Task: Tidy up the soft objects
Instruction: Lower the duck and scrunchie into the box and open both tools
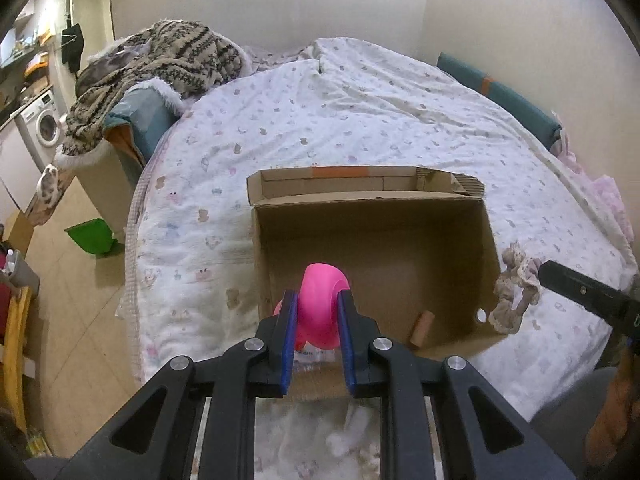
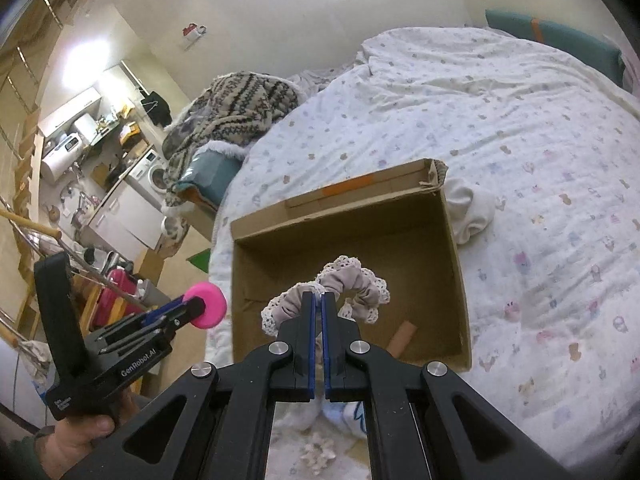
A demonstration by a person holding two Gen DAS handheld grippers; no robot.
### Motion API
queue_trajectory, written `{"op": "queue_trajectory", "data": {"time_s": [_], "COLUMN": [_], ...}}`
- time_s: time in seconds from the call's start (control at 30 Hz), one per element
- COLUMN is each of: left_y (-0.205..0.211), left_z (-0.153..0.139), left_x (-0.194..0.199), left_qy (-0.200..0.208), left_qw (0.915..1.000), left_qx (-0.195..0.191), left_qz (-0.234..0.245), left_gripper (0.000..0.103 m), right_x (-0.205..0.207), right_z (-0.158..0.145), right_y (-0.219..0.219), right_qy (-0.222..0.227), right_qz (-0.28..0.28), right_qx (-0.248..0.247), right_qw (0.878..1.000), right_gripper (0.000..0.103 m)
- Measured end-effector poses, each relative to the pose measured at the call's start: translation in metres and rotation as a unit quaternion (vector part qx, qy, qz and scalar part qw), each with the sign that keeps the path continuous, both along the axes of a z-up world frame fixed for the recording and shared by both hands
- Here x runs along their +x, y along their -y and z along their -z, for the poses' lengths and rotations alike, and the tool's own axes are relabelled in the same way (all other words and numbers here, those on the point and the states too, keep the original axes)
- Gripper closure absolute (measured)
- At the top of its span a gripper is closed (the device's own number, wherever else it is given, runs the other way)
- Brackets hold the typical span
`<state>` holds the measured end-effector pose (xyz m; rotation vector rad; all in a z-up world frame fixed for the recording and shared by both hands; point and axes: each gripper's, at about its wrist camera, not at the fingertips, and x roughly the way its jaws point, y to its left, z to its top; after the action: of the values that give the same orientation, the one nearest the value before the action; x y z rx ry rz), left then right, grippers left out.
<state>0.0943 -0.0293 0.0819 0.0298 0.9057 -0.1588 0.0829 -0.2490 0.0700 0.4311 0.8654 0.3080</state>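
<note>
An open cardboard box [image 1: 490, 232] lies on the bed; it also shows in the right wrist view [image 2: 454, 232]. My left gripper [image 1: 317, 300] is shut on a pink soft round toy [image 1: 322, 304] and holds it over the box's near left corner. It also shows in the right wrist view [image 2: 198, 306], with the pink toy [image 2: 208, 305] left of the box. My right gripper [image 2: 318, 300] is shut on a beige lace-edged scrunchie [image 2: 356, 284] above the box's near side. The scrunchie [image 1: 514, 296] hangs beside the box's right wall in the left wrist view.
A small brown piece [image 1: 422, 328] lies in the box. A white cloth [image 2: 470, 210] lies by the box's far right corner. A patterned blanket [image 1: 160, 68] is heaped at the bed's far left. A green dustpan [image 1: 90, 236] lies on the floor.
</note>
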Motion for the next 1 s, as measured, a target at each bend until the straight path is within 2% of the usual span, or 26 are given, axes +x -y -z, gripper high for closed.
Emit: {"op": "queue_trajectory", "data": {"time_s": [0.4, 0.53, 0.67, 0.83, 1.0], "left_y": [0.014, 0.012, 0.011, 0.012, 0.015], "left_z": [0.06, 0.078, 0.086, 0.091, 0.102], "left_x": [0.031, 0.039, 0.044, 0.045, 0.044], "left_qy": [-0.021, -0.037, -0.036, -0.031, -0.038], "left_qw": [0.9995, 0.9992, 0.9993, 0.9994, 0.999], "left_qx": [0.022, 0.016, 0.011, 0.013, 0.024], "left_qz": [0.002, -0.001, -0.003, 0.0, 0.008], "left_gripper": [0.085, 0.085, 0.085, 0.085, 0.085], "right_x": [0.03, 0.037, 0.04, 0.043, 0.046], "right_z": [0.062, 0.079, 0.089, 0.108, 0.113], "right_y": [0.007, 0.006, 0.002, 0.0, -0.004], "right_qy": [-0.041, -0.058, -0.062, -0.089, -0.098], "right_qz": [0.017, 0.016, 0.011, 0.016, 0.012], "right_qx": [-0.009, -0.013, -0.022, -0.031, -0.036], "right_qw": [0.999, 0.998, 0.998, 0.995, 0.994], "right_gripper": [0.099, 0.099, 0.099, 0.099, 0.099]}}
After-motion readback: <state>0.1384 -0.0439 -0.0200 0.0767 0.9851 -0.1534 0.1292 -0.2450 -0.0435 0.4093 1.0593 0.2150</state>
